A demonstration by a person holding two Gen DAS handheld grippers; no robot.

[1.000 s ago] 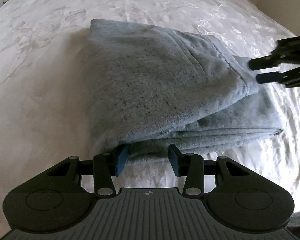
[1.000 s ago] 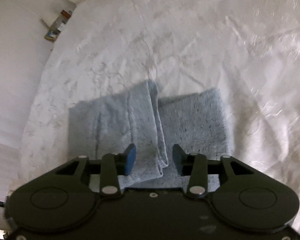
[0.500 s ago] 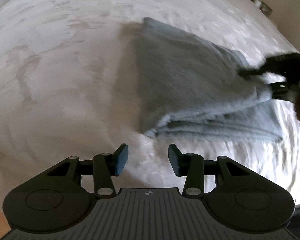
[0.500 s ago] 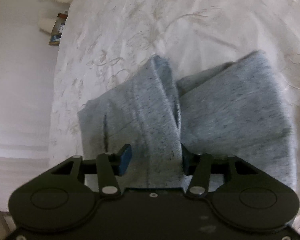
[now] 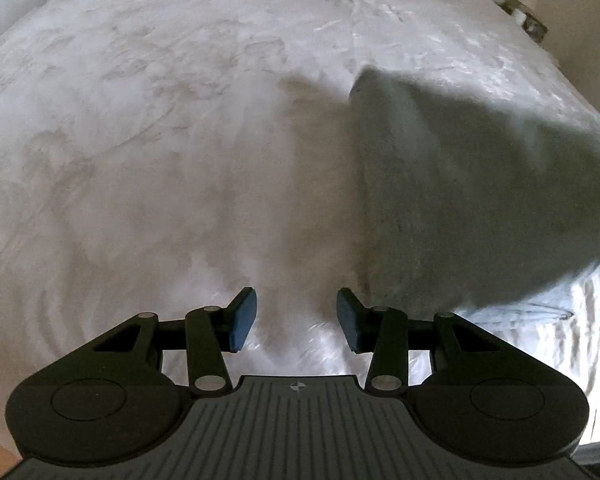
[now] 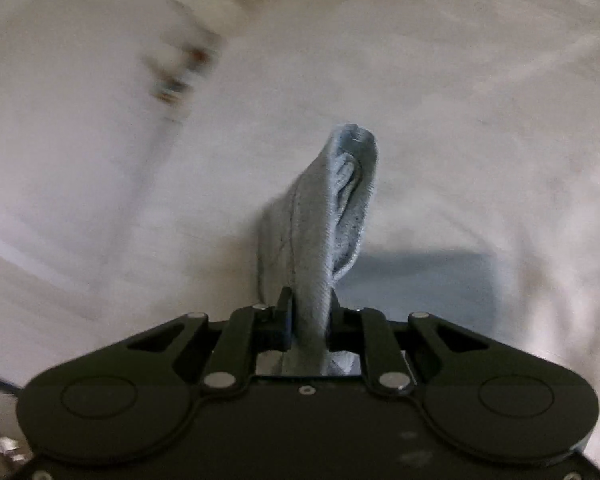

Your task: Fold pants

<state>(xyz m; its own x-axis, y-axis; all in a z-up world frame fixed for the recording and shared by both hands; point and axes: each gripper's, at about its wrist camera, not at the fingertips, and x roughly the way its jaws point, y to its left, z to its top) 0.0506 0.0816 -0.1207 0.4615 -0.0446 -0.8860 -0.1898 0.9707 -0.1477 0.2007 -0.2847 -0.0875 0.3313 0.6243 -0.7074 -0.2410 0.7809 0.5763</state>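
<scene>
A second ago the folded pants [image 5: 460,208] lay flat on the bedspread [image 5: 160,140] with both grippers standing open beside them; now the right gripper [image 6: 310,320] has clamped onto the bundle's edge and lifted it — in its view the grey cloth rises from between the closed jaws to frame centre. The left gripper [image 5: 296,320] has drawn back, jaws wide and empty, with the pants at the right of its frame. Folding looks finished — the stack is probably being carried off, and one-sided pinching may let the layers slip.
</scene>
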